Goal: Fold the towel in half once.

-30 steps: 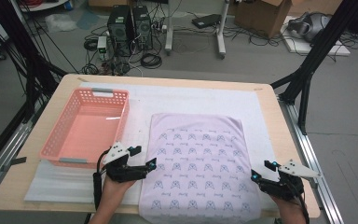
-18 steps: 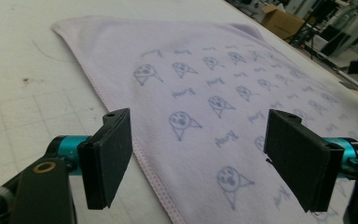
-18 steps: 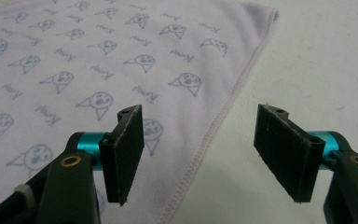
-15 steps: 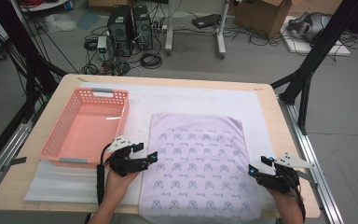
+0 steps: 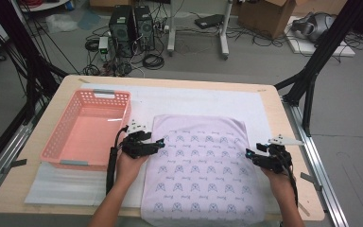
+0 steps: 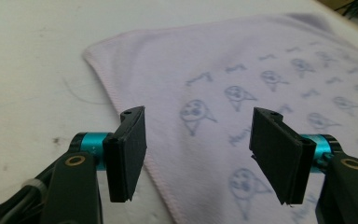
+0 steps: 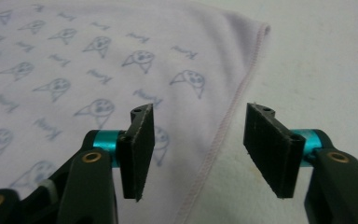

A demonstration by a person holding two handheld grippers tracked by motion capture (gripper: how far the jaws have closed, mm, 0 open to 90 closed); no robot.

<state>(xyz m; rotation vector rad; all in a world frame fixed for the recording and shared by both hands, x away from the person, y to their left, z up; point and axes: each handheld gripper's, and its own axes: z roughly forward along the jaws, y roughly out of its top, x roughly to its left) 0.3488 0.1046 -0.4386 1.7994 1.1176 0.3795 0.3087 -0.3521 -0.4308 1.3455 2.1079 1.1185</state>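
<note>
High view, cloth: pale lilac towel with blue printed figures (image 5: 203,165) lies flat on the white sheet (image 5: 194,101) covering the wooden table (image 5: 288,123), near edge hanging over the front.
High view, grippers: my left hand-held gripper (image 5: 158,143) at the towel's left edge, my right hand-held gripper (image 5: 249,153) at its right edge.
High view, basket: pink plastic basket (image 5: 52,142) just left of my left hand.
Left gripper view: jaws spread, just been closing, towel's pink-stitched hem between them, pads not touching it.
Right gripper view: jaws spread, just been closing, hem runs between them, nothing pinched.
</note>
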